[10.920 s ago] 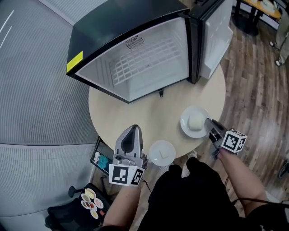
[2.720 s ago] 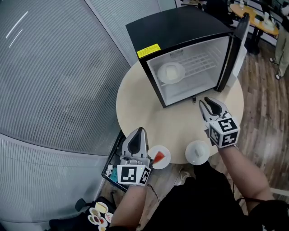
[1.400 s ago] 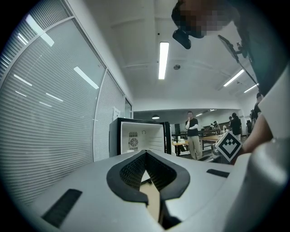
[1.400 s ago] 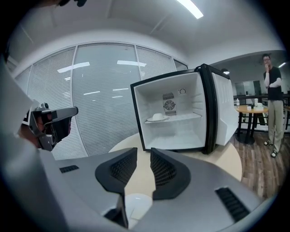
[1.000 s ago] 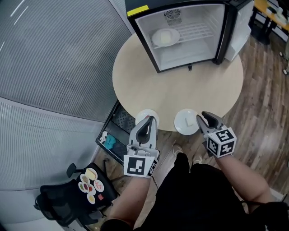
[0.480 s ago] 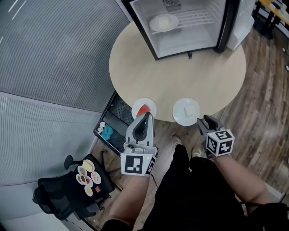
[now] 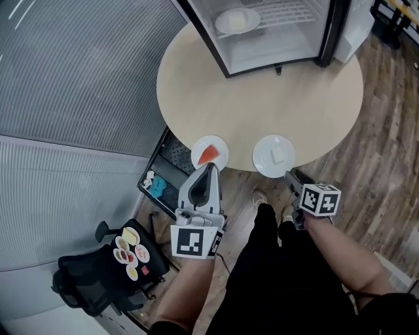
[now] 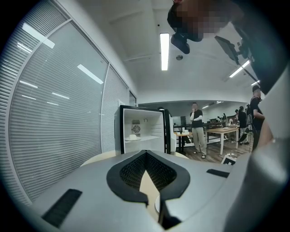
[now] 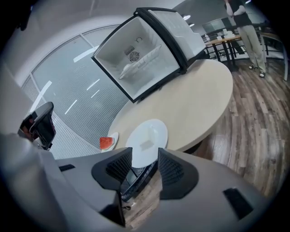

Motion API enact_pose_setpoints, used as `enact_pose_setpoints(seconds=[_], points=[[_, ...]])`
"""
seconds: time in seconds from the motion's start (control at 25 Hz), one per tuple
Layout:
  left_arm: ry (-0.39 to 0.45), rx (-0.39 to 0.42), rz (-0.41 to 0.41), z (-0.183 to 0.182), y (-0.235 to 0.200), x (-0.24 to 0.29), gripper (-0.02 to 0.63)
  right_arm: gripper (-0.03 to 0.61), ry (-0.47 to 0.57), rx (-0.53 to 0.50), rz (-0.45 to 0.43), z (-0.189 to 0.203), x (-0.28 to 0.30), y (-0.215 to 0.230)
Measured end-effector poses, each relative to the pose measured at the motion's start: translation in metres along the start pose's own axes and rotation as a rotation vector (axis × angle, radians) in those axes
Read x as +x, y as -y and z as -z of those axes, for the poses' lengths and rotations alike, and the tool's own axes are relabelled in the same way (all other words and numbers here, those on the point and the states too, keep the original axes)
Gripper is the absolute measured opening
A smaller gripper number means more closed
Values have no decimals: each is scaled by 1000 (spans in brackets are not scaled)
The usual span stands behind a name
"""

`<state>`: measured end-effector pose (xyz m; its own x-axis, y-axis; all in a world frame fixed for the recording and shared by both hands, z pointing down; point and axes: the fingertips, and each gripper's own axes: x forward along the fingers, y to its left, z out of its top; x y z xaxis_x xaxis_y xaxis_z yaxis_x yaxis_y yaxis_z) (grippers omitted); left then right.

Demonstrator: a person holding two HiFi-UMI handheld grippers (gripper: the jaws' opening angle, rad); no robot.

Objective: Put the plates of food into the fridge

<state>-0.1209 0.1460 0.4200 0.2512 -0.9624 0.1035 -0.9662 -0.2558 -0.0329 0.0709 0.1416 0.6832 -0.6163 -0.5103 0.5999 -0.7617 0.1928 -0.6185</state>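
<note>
Two plates sit at the round table's near edge: one with a red wedge of food (image 7: 209,152) (image 9: 108,141) and one with a pale piece (image 7: 275,156) (image 9: 147,138). A third plate (image 7: 236,19) (image 9: 131,68) rests on the shelf of the open fridge (image 7: 275,39) (image 8: 142,131). My left gripper (image 7: 211,168) (image 8: 146,153) is shut and empty, just off the table edge below the red-food plate. My right gripper (image 7: 289,175) (image 9: 144,158) hangs lower than the tabletop, right before the pale-food plate. Its jaws have just been opening and stand open with nothing between them.
A dark crate (image 7: 167,171) stands under the table's left side. A black chair (image 7: 98,275) holding several small dishes is at the lower left. Wooden floor (image 7: 380,150) lies to the right. People (image 8: 197,129) and desks are far behind the fridge.
Both grippers have drawn back toward the table's near edge. The right one has dropped below the rim, rolled, and its jaws stand wider. The left has sunk slightly.
</note>
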Motion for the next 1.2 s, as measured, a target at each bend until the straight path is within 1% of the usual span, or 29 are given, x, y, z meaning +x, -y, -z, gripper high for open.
enact_pose_setpoints(seconds=[0.36,0.48,0.72,0.88,1.0,1.12,1.2], points=[[-29,-1,1,14,-8,4,5,156,-19,189,5,14,20,16],[-49,18,13,19,-9,5,5,156,-19,244,-10,18,30,15],[-57,15,12,20,-9,5,5,156,-39,255,-16,21,40,13],[-66,14,-1,22,-13,3,6,156,-57,310,-30,25,49,14],[-70,13,-12,24,-16,0,5,155,-56,325,-33,25,52,16],[-72,12,-22,24,-20,-1,5,126,-55,354,-45,26,51,16],[-70,12,-23,22,-20,0,5,94,-50,380,-50,25,49,16]])
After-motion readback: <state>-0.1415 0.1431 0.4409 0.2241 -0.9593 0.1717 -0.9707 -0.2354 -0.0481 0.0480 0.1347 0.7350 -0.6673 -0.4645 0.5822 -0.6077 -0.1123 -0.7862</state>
